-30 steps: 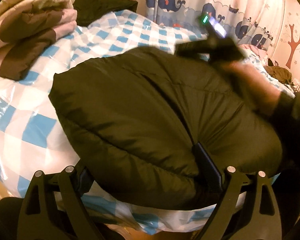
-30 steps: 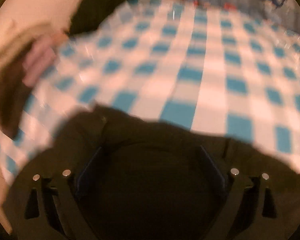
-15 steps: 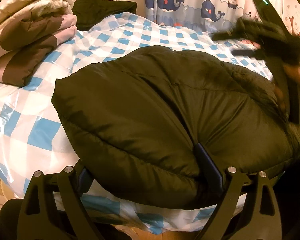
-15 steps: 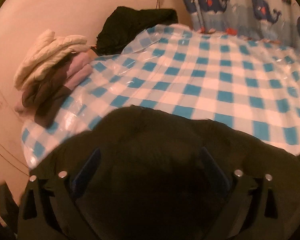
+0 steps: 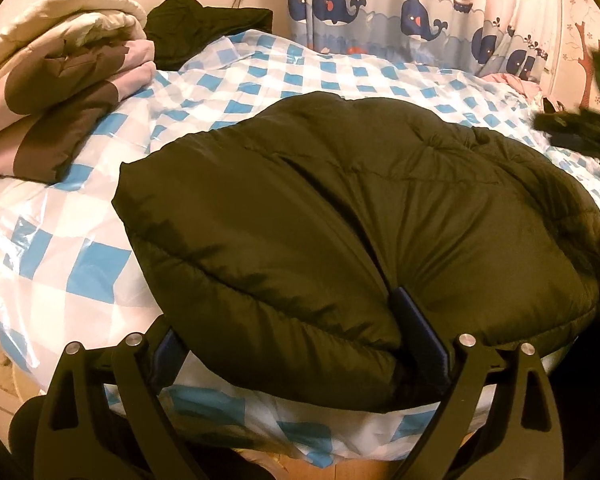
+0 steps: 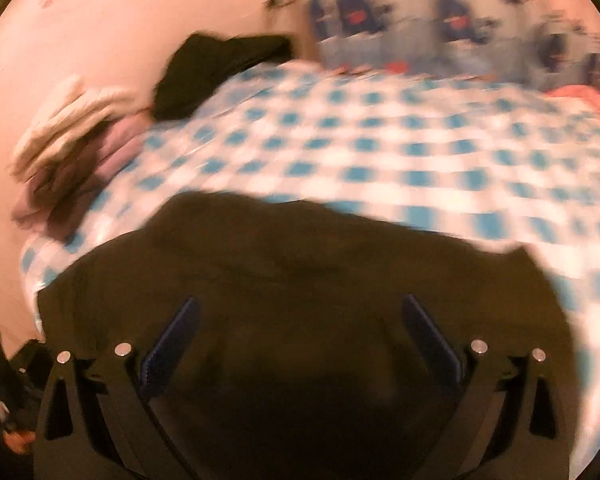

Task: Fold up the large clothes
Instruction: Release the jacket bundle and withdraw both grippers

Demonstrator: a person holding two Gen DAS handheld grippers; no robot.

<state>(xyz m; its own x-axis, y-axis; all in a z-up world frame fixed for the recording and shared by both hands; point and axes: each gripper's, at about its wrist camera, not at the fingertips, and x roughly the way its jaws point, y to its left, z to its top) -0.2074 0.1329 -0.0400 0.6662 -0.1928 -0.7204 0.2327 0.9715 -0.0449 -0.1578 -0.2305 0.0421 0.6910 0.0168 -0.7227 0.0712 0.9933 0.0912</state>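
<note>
A dark olive puffer jacket [image 5: 340, 216] lies folded in a bulky heap on the blue-and-white checked bed cover [image 5: 76, 264]. My left gripper [image 5: 296, 332] is open wide at the jacket's near edge, with the puffy hem bulging between its fingers and its right finger pressed into a crease. My right gripper [image 6: 296, 344] is open and hovers above the jacket [image 6: 300, 280] in a blurred view. The right gripper also shows at the far right of the left wrist view [image 5: 580, 128], above the jacket's right side.
Folded cream, pink and brown blankets [image 5: 56, 80] are stacked at the bed's left. A dark garment [image 5: 204, 28] lies at the head by the wall. A whale-print curtain [image 5: 412, 20] hangs behind. A pink cloth [image 5: 512, 82] lies at far right.
My right gripper has swung off the jacket's top to the right and risen, its view pulling back. The left gripper has stayed at the near hem. The jacket lies flatter.
</note>
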